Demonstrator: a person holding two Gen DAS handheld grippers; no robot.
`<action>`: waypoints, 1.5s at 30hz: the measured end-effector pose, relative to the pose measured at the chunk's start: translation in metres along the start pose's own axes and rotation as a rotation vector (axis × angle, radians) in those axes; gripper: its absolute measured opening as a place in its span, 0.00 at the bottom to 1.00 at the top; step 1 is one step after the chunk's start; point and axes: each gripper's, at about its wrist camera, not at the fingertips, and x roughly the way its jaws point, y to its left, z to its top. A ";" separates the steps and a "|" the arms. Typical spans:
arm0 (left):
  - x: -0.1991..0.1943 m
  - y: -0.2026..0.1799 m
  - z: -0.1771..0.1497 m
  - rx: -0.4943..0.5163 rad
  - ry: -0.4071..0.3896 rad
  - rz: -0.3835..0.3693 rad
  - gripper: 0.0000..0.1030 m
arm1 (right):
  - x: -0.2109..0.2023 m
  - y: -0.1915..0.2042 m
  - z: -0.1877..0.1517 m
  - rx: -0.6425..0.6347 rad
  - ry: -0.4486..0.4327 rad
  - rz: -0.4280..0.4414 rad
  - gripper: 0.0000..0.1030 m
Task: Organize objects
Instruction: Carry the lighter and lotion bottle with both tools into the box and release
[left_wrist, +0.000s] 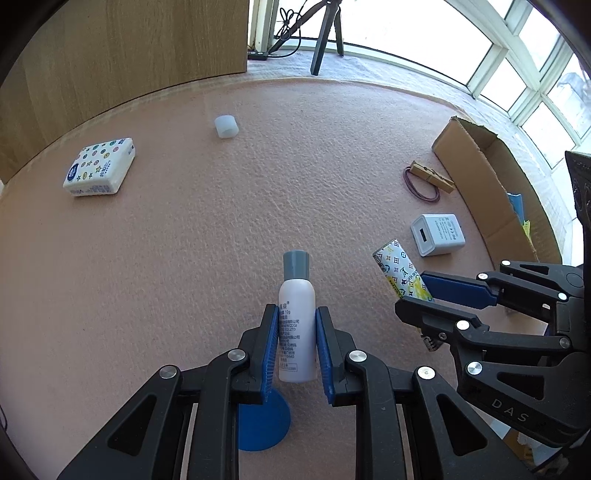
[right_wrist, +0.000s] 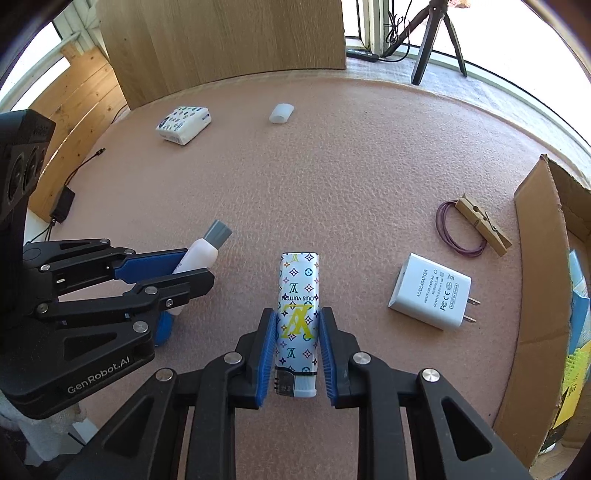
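Your left gripper (left_wrist: 296, 339) is clamped on the white bottle (left_wrist: 297, 325) with a grey cap; your right gripper (right_wrist: 297, 349) is clamped on the patterned lighter (right_wrist: 297, 314). Both items sit at 6 o'clock in their own wrist views. The cardboard box (right_wrist: 535, 280) stands at 3 o'clock in the right view, probably the destination. Lift each straight up before swinging, and keep the two claws apart. Clear the white charger (right_wrist: 430, 291) at 4 o'clock. Readable: "LOUIS VUITTON" on the lighter, "AC/DC ADAPTER" on the charger, "GenRobot.AI" and "DAS" on the grippers. Bottle print illegible.
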 end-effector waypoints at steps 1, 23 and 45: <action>-0.003 -0.003 0.001 0.002 -0.006 -0.006 0.21 | -0.006 -0.002 -0.001 0.006 -0.012 0.004 0.20; -0.033 -0.168 0.061 0.213 -0.113 -0.181 0.21 | -0.131 -0.142 -0.059 0.233 -0.195 -0.112 0.20; 0.020 -0.266 0.111 0.294 -0.079 -0.211 0.21 | -0.140 -0.219 -0.082 0.346 -0.195 -0.158 0.21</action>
